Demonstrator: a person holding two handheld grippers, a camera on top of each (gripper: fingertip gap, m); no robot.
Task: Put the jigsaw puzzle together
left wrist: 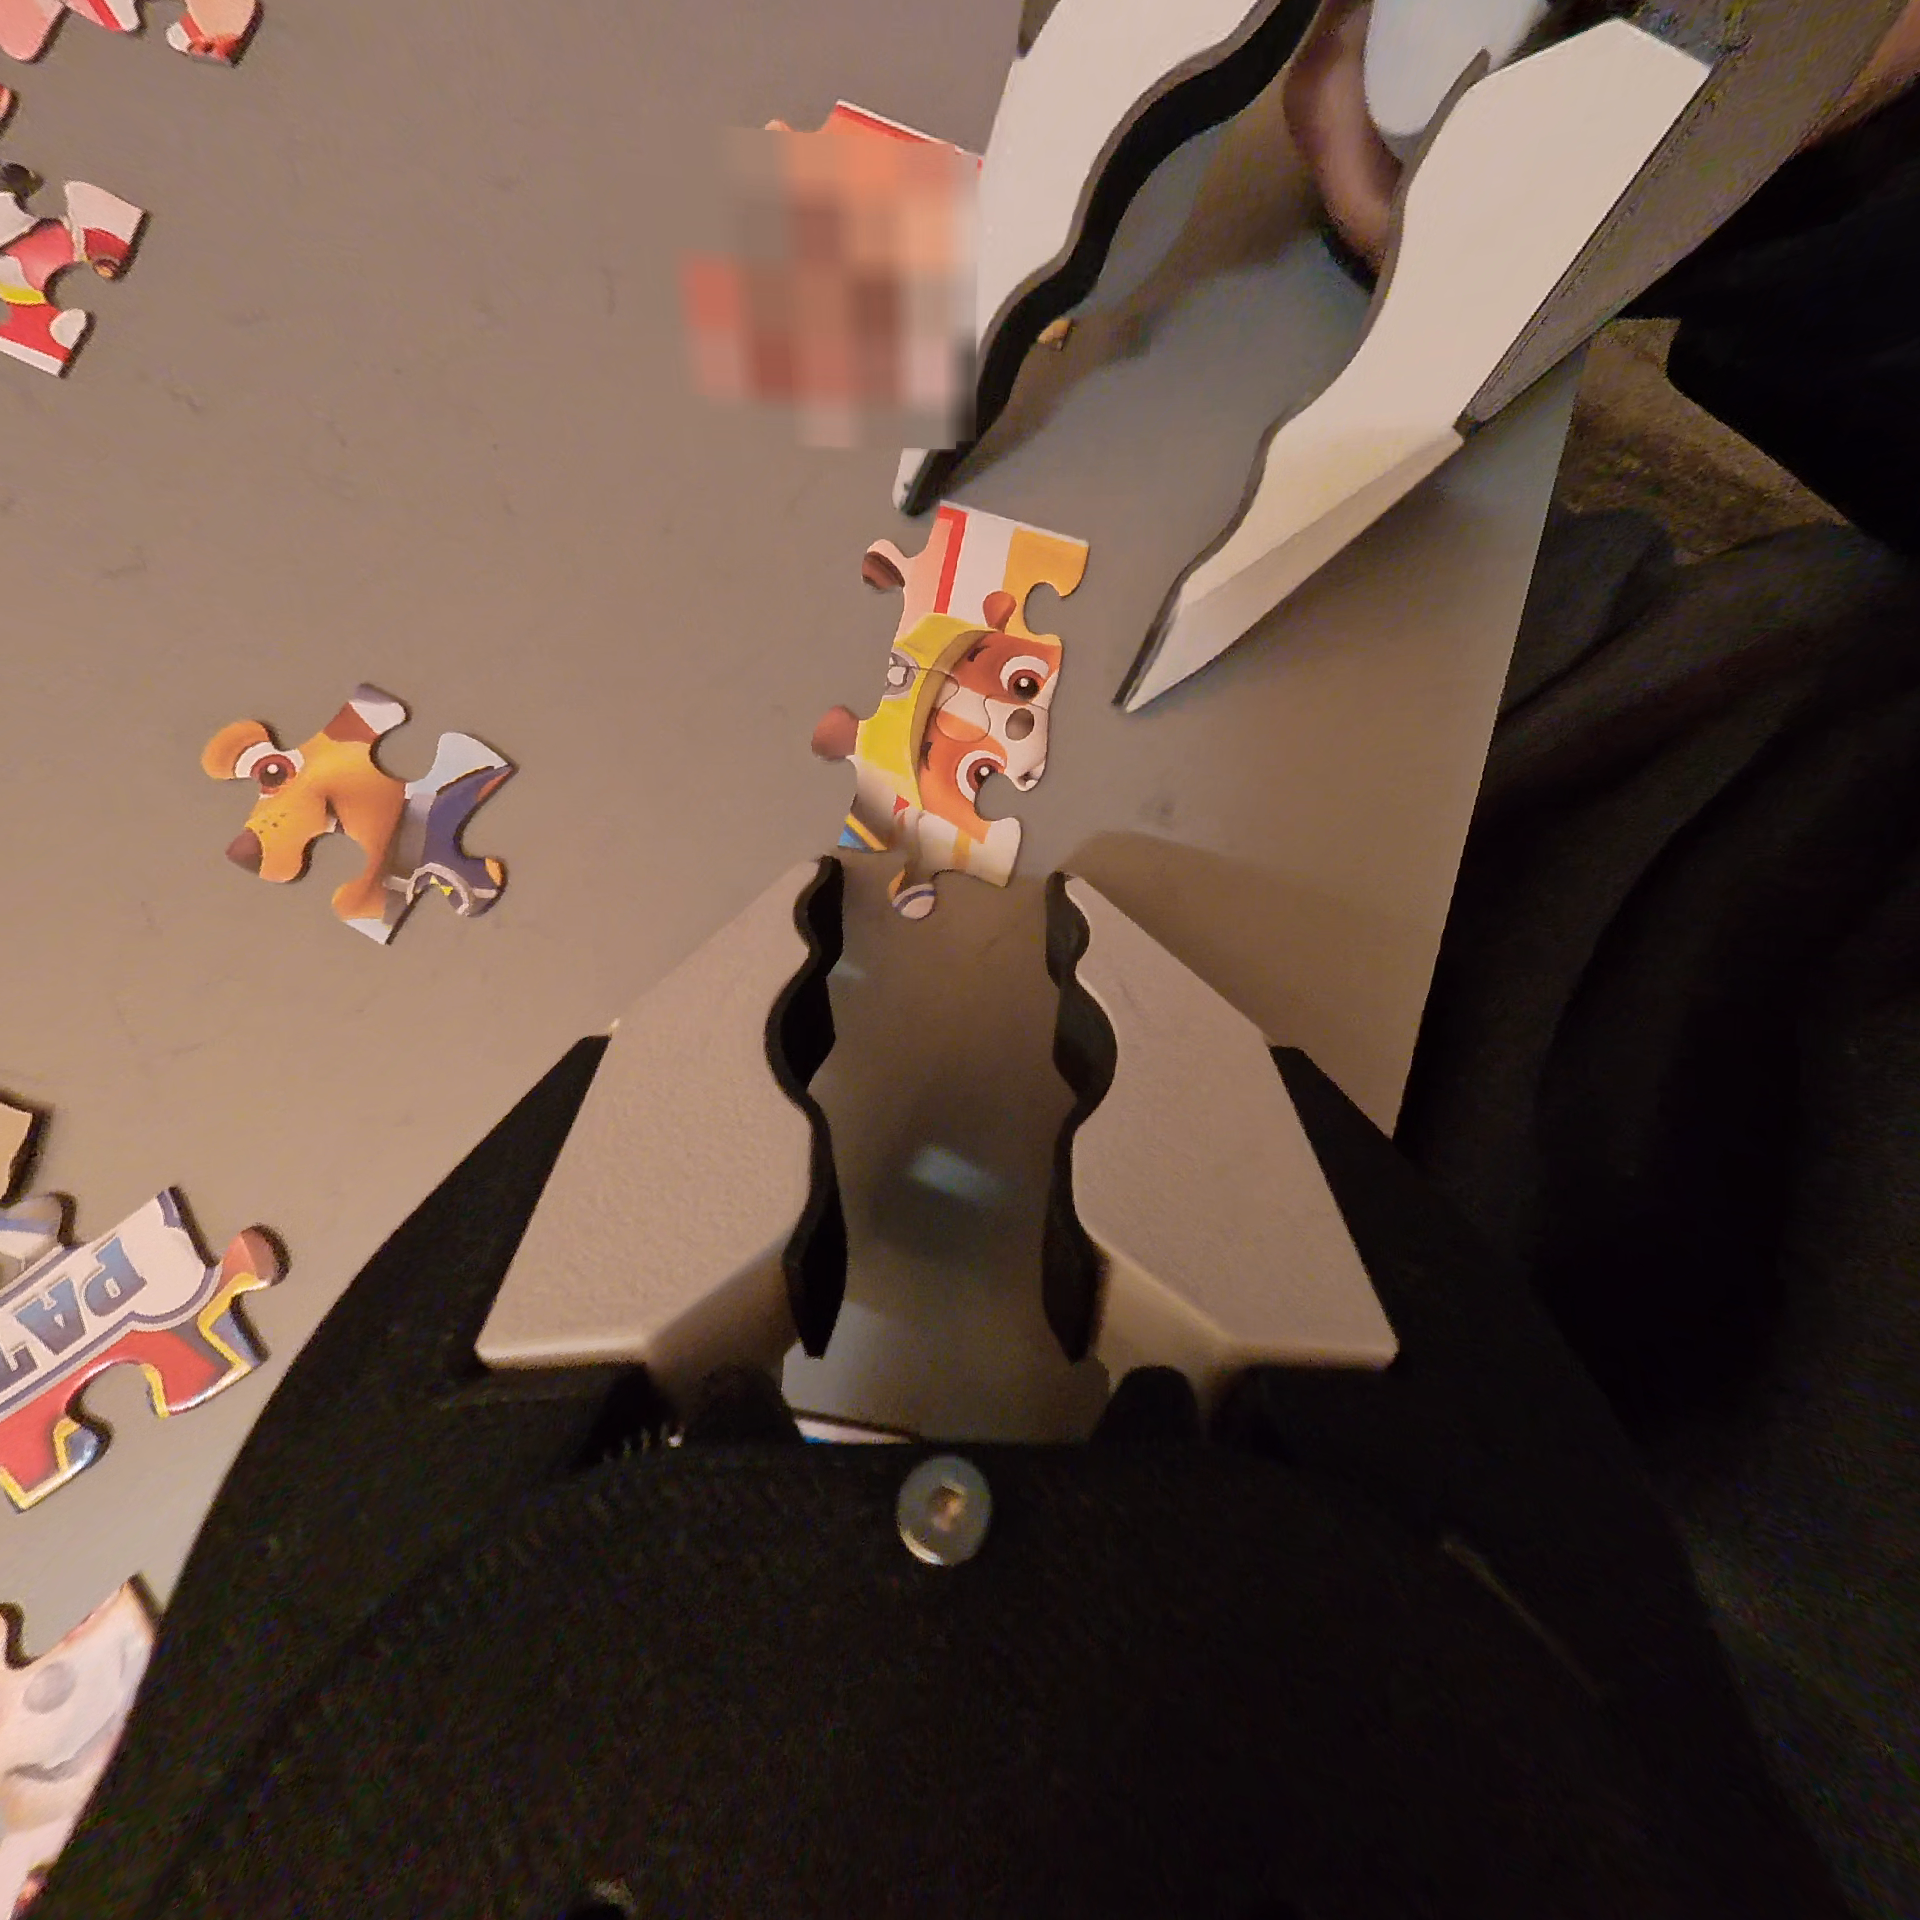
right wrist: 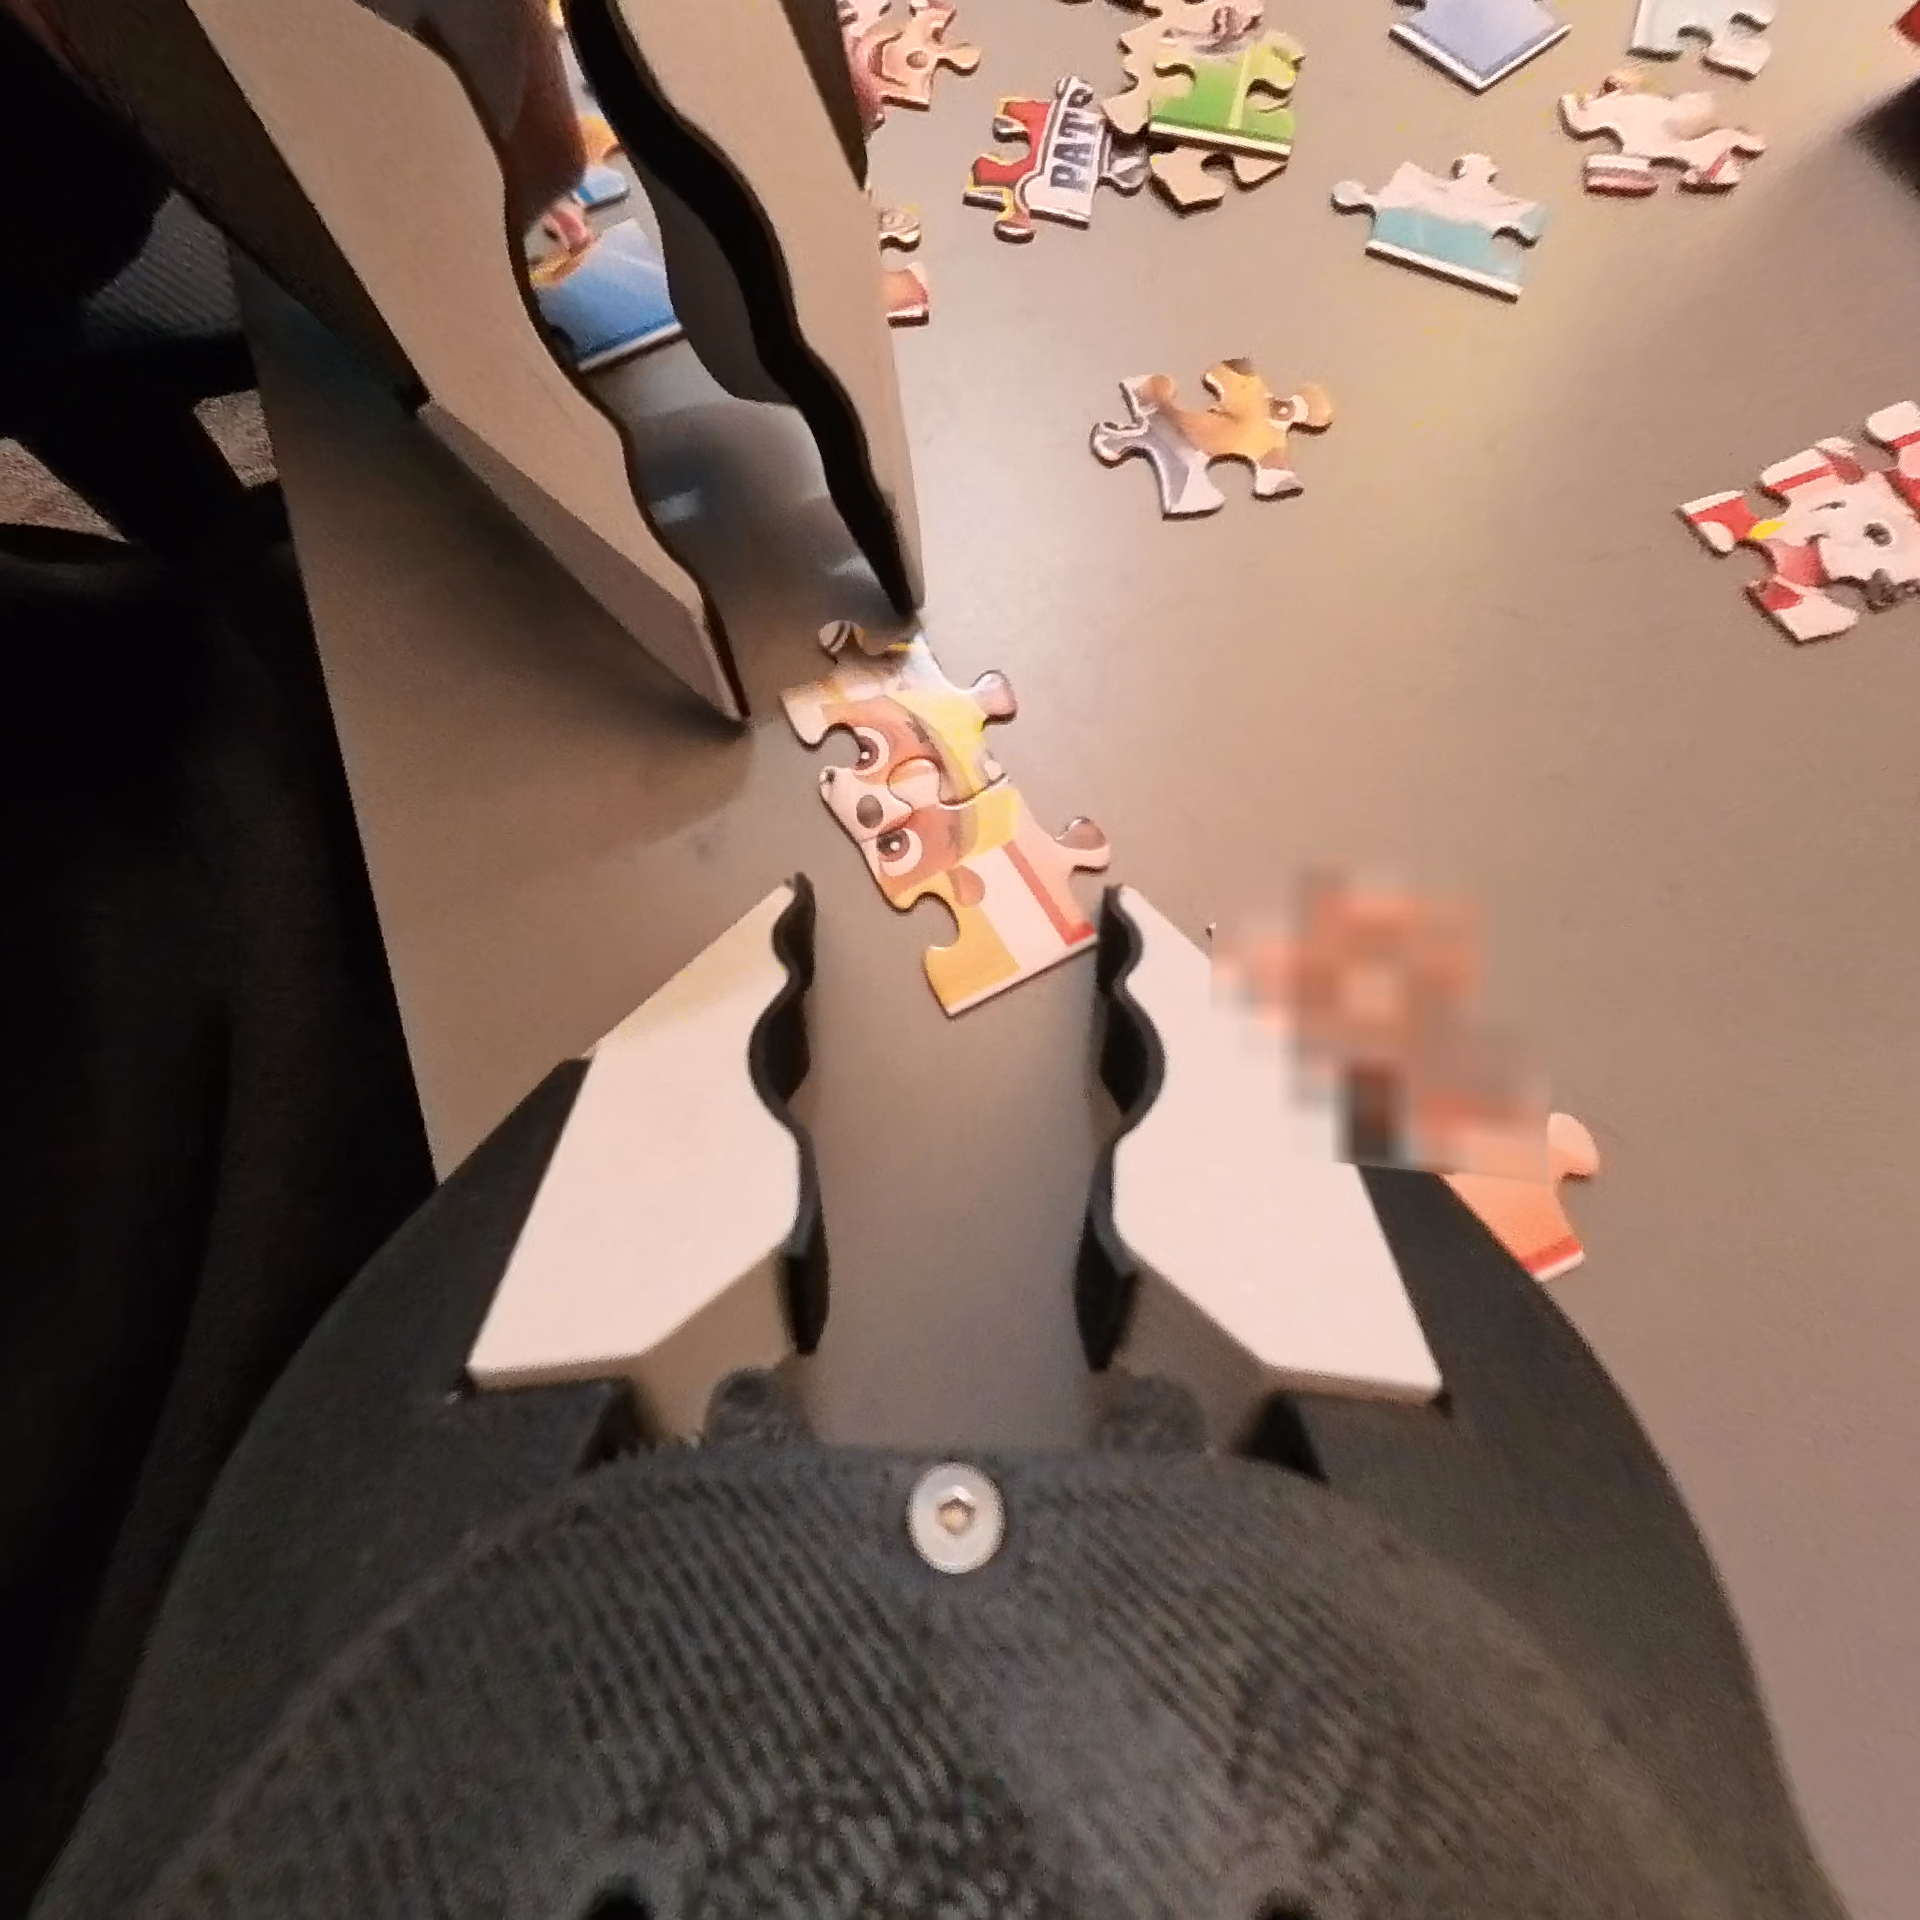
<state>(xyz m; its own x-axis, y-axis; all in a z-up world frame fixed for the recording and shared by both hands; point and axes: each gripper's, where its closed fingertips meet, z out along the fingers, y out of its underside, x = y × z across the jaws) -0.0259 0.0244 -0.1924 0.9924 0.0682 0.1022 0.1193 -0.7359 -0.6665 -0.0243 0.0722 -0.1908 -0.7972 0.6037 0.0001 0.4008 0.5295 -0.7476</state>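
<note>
Two joined puzzle pieces (left wrist: 961, 707) showing an orange cartoon pup in a yellow helmet lie flat on the grey table (left wrist: 520, 468). My left gripper (left wrist: 943, 883) is open; only the small tab of the near piece reaches between its fingertips, and the pads do not press it. My right gripper (left wrist: 1023, 603) comes from the opposite side, also open. In the right wrist view the joined pieces (right wrist: 935, 821) lie just ahead of my right gripper (right wrist: 956, 894). A corner of the near piece sits between its fingertips, close to the right pad (right wrist: 1117, 935). The left gripper (right wrist: 821, 660) stands at the far end of the pieces.
Loose puzzle pieces lie around: an orange dog piece (left wrist: 353, 810) (right wrist: 1216, 436), red-and-white pieces (left wrist: 62, 270) (right wrist: 1818, 551), and a heap at the back (right wrist: 1195, 114). A piece (right wrist: 1538, 1216) lies right of my right gripper. The table edge (left wrist: 1496, 727) borders dark fabric. One gripper's finger ends stand about 6 cm off the other's.
</note>
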